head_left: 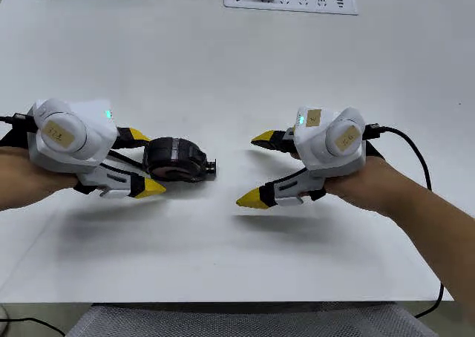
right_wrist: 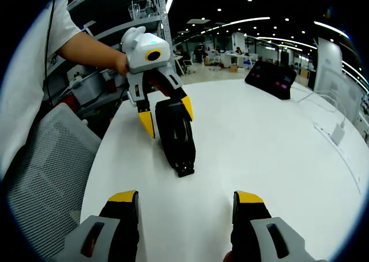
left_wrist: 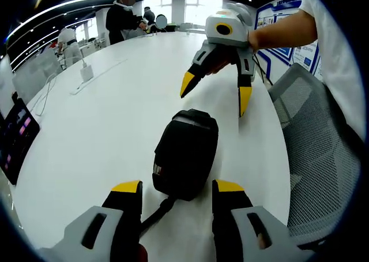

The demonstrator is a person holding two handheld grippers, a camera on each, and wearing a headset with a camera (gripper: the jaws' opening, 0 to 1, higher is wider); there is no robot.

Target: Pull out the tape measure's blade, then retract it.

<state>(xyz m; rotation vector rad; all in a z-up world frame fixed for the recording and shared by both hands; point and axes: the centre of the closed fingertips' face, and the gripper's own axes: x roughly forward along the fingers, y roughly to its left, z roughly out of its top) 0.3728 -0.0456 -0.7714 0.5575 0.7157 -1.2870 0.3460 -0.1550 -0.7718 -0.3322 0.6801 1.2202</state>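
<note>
- The tape measure [head_left: 174, 159] lies on the white table [head_left: 223, 70], between the jaws of your left gripper [head_left: 147, 162]. Its case looks hard, compact and probably weighty, so hold it across the broad sides.
- The blade will likely be thin and springy. Take it by the end tab [head_left: 211, 167], which faces your right gripper [head_left: 254, 168].
- Your left jaws flank the case closely, but I cannot tell whether they press it.
- Your right jaws are spread wide and empty, near the tab but apart from it.

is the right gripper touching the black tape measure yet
No: the right gripper hangs open, with bare white table between it and the black round tape measure.
</note>
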